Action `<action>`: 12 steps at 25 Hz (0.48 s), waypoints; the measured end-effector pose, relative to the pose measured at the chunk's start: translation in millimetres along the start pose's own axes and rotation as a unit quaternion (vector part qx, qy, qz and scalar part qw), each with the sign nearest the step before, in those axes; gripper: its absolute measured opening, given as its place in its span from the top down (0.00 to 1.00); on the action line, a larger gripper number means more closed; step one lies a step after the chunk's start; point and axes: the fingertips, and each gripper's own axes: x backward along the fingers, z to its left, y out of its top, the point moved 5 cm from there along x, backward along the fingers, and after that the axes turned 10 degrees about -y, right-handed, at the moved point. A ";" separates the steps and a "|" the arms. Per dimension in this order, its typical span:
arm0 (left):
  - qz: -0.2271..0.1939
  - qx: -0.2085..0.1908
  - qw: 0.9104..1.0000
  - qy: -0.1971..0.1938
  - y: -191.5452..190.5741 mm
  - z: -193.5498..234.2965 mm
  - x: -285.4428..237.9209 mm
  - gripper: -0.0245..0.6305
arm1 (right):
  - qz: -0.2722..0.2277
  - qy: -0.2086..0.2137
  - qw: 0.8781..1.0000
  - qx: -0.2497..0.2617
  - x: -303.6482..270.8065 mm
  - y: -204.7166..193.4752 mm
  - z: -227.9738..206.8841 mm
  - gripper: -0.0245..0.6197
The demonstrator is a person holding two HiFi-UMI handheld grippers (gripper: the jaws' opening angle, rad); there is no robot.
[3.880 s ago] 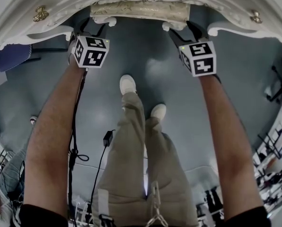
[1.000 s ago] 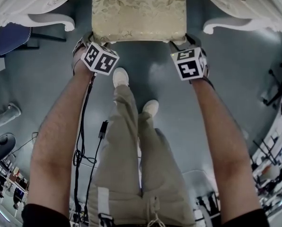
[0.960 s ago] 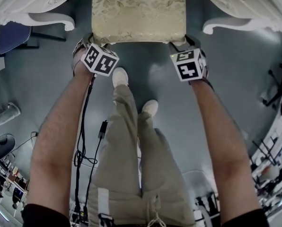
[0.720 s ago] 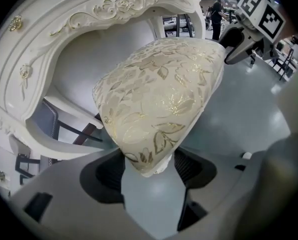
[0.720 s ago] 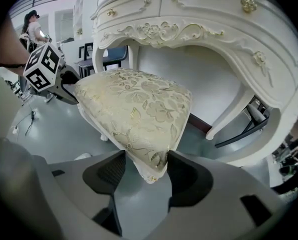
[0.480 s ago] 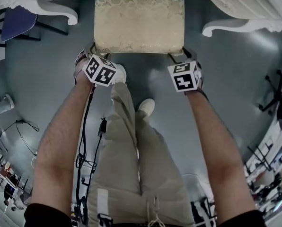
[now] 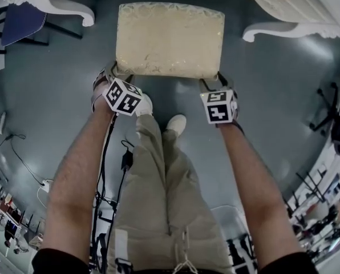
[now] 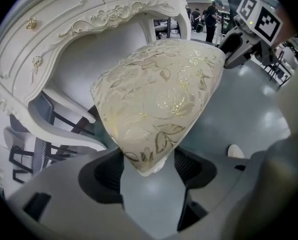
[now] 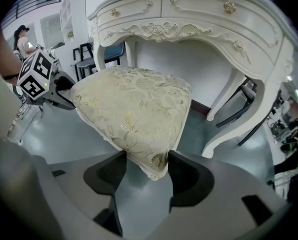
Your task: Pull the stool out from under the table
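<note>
The head view looks steeply down past the person's arms onto the stool [image 7: 169,39] and floor [image 7: 272,113]. Each gripper view sits low, close behind its own jaws, facing the table [image 8: 89,19]. Both share the stool's cushion and the table front. The left gripper view catches the right gripper [image 8: 228,59], and the right gripper view catches the left gripper [image 9: 69,98].

Looks like an open lab or test hall, staged with home furniture. Glossy grey floor [image 7: 61,79]. Ornate white table [image 9: 189,19] stands out in the open. Power brick [image 7: 126,160] and loose cables lie underfoot. Black stands [image 7: 328,104] at the edge. People [image 8: 209,14] stand among equipment behind.
</note>
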 end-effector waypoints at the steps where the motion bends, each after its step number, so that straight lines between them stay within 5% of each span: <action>1: -0.007 0.001 1.000 -0.006 -1.6 -1.0 0.3 0.49 | -0.001 0.000 1.000 -0.004 0.9 -2.6 1.3 0.58; 4: -0.035 0.060 0.997 -0.035 -14.0 2.6 8.0 0.50 | 0.004 0.006 1.000 -0.017 3.7 -1.7 3.4 0.57; 8: -0.086 0.172 0.979 -0.072 -28.7 -4.0 44.5 0.52 | -0.004 0.003 0.997 -0.083 28.4 9.1 -8.3 0.57; 10: -0.110 0.189 0.973 -0.078 -28.5 -8.7 75.6 0.81 | -0.026 -0.004 0.992 -0.127 51.4 23.0 -15.7 0.58; 11: -0.126 0.190 0.971 -0.077 -23.6 -8.3 94.5 0.92 | -0.043 -0.008 0.988 -0.145 65.2 34.3 -18.0 0.65; 12: -0.150 0.190 0.967 -0.080 -14.7 -7.2 114.6 0.94 | -0.064 -0.015 0.985 -0.161 80.4 47.1 -20.3 0.83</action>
